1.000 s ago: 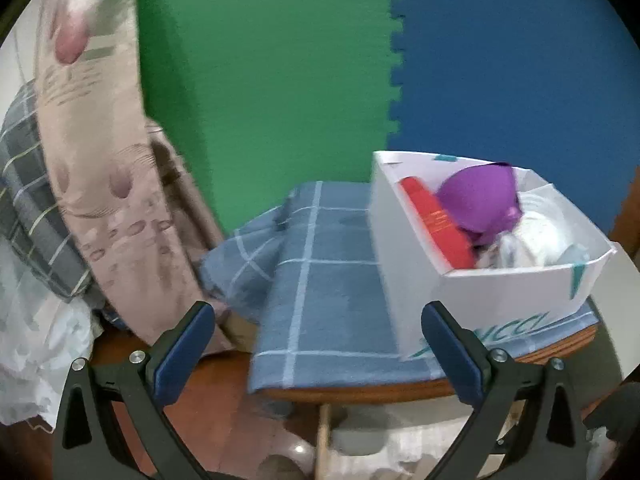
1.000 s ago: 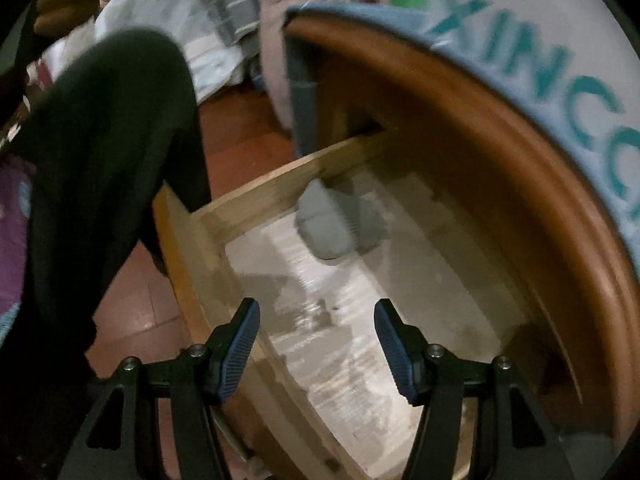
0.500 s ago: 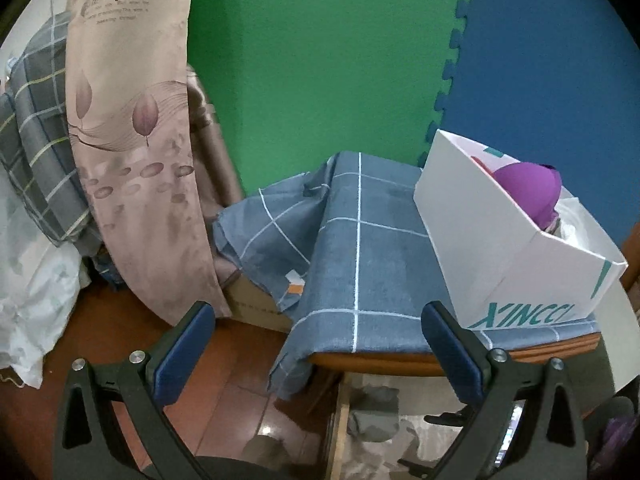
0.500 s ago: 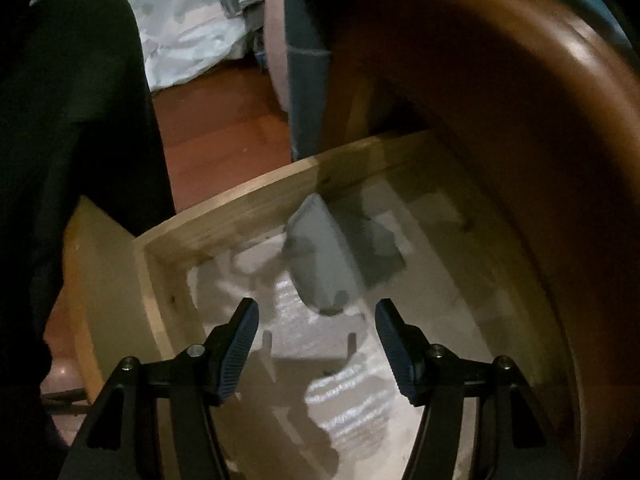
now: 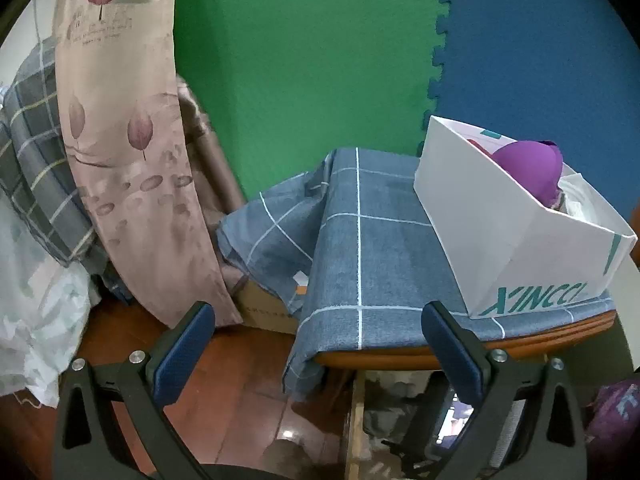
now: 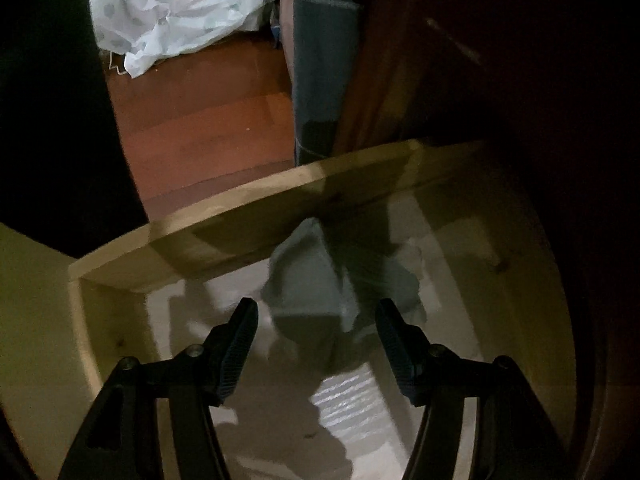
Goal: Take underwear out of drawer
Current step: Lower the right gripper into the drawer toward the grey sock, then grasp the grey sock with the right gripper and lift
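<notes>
Against the drawer (image 6: 248, 216) wall — grey underwear (image 6: 316, 292), crumpled, axis unclear; right gripper (image 6: 312, 336) agape, empty.

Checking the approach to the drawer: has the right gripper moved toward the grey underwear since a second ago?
Yes. The right gripper has come down into the drawer, closer to its far wall; the grey underwear now sits just beyond its open jaws.

Table (image 5: 400, 358) w/ blue checked cloth (image 5: 380, 248), white box (image 5: 500, 240) on top.
</notes>
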`<state>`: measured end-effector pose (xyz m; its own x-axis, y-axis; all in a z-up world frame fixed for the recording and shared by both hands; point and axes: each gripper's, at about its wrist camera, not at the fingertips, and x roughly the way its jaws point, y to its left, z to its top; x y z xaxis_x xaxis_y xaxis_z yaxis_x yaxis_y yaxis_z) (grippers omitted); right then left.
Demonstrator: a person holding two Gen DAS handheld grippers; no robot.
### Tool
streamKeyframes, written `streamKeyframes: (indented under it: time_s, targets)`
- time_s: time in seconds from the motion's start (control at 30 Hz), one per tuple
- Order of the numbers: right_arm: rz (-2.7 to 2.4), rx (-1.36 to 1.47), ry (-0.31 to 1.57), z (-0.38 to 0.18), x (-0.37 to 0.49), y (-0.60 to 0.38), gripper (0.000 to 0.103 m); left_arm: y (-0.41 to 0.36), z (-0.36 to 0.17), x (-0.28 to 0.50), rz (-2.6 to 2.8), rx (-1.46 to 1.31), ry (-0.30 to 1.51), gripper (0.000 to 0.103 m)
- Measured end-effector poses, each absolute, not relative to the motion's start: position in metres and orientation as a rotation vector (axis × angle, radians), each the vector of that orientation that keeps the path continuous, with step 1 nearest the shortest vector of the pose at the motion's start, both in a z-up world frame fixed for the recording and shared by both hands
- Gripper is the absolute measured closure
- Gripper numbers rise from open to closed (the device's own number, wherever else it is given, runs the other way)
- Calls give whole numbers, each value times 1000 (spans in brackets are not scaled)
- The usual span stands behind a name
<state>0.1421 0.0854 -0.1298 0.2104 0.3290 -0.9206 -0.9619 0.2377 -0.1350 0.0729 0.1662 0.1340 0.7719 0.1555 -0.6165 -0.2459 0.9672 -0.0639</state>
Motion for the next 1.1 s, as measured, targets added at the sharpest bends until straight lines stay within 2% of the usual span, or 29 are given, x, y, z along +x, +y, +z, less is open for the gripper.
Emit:
streamKeyframes:
  time_s: [0.07, 0.3, 0.63, 1.1]
  targets:
    - [1083, -899, 911, -136, 143, 90, 40, 170, 133, 74, 217, -162, 664, 1]
    - [1095, -909, 916, -149, 156, 100, 23, 182, 130, 77, 209, -224, 682, 1]
    - [1106, -902, 952, -161, 166, 103, 20, 194, 124, 81, 204, -303, 712, 1]
    - [1112, -876, 955, -164, 172, 93, 22, 189, 124, 81, 194, -262, 709, 1]
